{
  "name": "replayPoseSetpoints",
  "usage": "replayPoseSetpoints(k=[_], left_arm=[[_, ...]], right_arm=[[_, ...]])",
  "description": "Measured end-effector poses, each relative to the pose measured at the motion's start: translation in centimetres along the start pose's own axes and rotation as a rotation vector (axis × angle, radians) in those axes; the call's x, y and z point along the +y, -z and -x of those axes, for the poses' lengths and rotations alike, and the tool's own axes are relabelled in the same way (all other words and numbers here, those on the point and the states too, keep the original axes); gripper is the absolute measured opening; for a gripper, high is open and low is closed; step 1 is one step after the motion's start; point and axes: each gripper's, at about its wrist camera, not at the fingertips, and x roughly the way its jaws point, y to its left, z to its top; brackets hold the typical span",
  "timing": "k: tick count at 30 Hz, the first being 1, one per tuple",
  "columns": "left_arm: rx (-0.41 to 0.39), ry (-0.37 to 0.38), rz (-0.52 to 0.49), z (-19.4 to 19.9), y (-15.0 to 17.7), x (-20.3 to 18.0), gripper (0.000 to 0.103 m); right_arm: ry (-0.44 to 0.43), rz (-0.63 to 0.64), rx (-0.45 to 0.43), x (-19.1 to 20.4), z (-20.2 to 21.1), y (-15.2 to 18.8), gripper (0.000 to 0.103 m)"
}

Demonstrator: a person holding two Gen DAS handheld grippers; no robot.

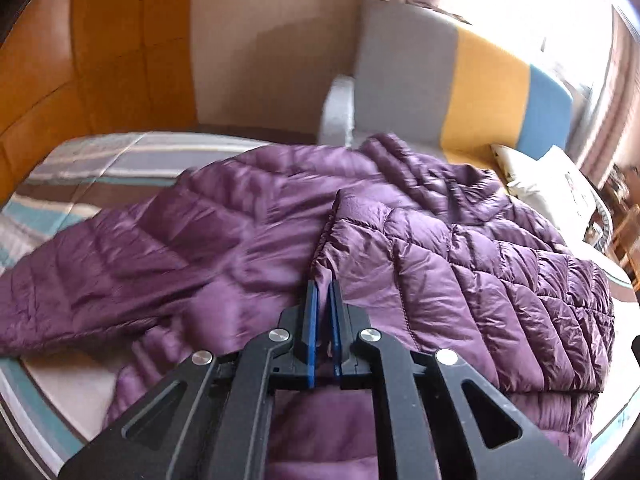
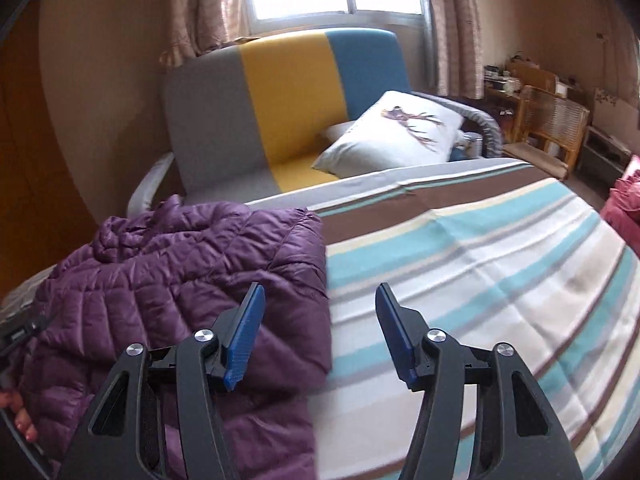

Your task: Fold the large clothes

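Observation:
A purple quilted down jacket (image 1: 460,280) lies spread over a striped bedspread (image 1: 80,168), one panel folded over the rest. My left gripper (image 1: 323,292) is shut on the jacket, with a fold of purple fabric pinched between its blue pads at the folded panel's near corner. In the right wrist view the jacket (image 2: 180,272) fills the lower left, its right edge lying straight on the bedspread (image 2: 480,260). My right gripper (image 2: 320,286) stands open above that edge, the left finger over the jacket, the right over the stripes, with nothing gripped.
A grey, yellow and blue sofa chair (image 2: 280,100) stands beyond the bed with a white pillow (image 2: 396,132) on it. A wicker chair (image 2: 552,124) and shelves stand at the far right, a pink cloth (image 2: 624,204) at the right edge. A person's hand (image 2: 20,420) shows at the lower left.

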Motion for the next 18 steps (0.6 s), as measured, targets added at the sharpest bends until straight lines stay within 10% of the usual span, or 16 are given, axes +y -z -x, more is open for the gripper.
replayPoseSetpoints(k=[6, 14, 18], left_arm=[[-0.010, -0.056, -0.016, -0.4, 1.3, 0.7, 0.006], [0.007, -0.053, -0.017, -0.7, 2.2, 1.1, 0.015], [0.002, -0.053, -0.021, 0.2, 2.1, 0.9, 0.055]], right_arm=[[-0.127, 0.036, 0.082, 3.0, -4.1, -0.7, 0.036], [-0.043, 0.106, 0.200, 3.8, -9.7, 0.4, 0.032], [-0.032, 0.117, 0.195, 4.1, -9.6, 0.5, 0.032]])
